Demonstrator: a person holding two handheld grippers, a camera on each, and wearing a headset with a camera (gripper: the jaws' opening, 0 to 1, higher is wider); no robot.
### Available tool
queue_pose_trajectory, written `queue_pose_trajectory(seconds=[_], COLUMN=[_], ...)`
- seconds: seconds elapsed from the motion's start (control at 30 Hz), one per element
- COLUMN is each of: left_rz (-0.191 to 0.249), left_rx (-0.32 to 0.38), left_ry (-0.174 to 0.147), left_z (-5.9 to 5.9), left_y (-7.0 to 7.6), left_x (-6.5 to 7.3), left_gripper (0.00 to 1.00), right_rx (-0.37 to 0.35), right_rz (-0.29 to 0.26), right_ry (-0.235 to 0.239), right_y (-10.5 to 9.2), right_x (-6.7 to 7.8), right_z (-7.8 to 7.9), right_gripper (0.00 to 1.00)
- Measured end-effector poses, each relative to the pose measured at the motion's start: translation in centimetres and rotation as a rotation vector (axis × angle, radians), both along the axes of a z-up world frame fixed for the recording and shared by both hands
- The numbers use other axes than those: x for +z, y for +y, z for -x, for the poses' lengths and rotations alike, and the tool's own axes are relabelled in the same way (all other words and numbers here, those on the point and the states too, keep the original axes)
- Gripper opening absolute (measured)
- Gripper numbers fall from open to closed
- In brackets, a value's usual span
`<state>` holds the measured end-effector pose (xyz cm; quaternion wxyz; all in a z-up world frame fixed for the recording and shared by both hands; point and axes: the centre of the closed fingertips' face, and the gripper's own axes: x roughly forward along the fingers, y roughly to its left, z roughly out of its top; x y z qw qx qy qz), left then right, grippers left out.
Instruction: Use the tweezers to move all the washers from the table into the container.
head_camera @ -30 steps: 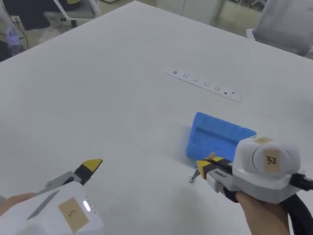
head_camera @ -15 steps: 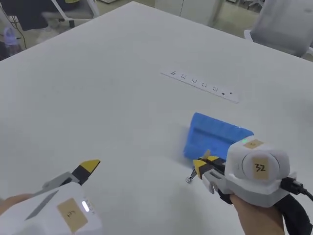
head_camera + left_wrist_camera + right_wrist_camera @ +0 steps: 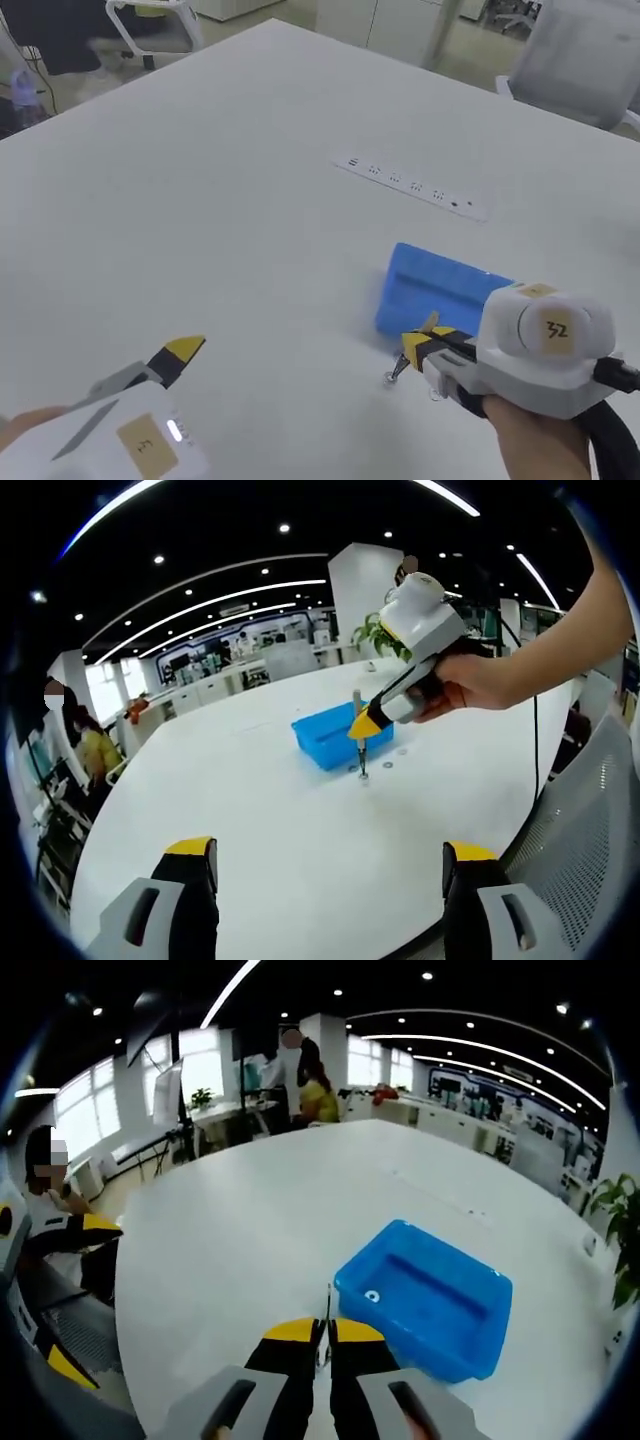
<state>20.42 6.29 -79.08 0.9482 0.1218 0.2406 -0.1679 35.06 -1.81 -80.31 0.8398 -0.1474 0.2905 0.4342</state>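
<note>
Thin metal tweezers point(image 3: 362, 762) clamped in right gripper point(image 3: 322, 1331) beside blue plastic container point(image 3: 420, 1346), maybe a small washer point(image 3: 371, 1296) inside. Left gripper point(image 3: 330, 848) jaws apart

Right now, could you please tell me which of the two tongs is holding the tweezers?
The right tongs, beside the blue container: they are shut on the tweezers, while the left tongs stand wide open, holding nothing.
</note>
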Motion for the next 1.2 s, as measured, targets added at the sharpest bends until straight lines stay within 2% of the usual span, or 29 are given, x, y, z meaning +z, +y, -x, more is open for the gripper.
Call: queue_pose_trajectory(seconds=[0.23,0.37,0.5,0.63,0.9,1.2], left_rz=[-0.003,-0.006,-0.002,-0.006,-0.014,-0.014], left_rx=[-0.003,-0.004,-0.001,-0.001,-0.006,-0.005], left_ry=[-0.002,0.0,-0.001,-0.001,0.002,0.007], left_z=[0.0,0.0,0.0,0.0,0.0,0.0], left_y=[-0.1,-0.1,0.0,0.0,0.0,0.0], left_x=[0.0,0.0,0.0,0.0,-0.1,-0.2], left_gripper=[0.95,0.95,0.95,0.95,0.95,0.95], right_rx=[-0.011,-0.025,-0.043,-0.054,-0.064,-0.061], right_rz=[-0.014,-0.04,-0.059,-0.059,-0.067,-0.06], right_ry=[-0.018,-0.01,-0.038,-0.065,-0.091,-0.113], right_y=[-0.4,-0.5,-0.6,-0.8,-0.8,-0.8], right_x=[1.7,2.8,4.0,4.6,5.6,6.1], right_z=[0.2,-0.2,-1.1,-1.9,-2.9,-3.6], right_gripper=[0.0,0.0,0.0,0.0,0.0,0.0])
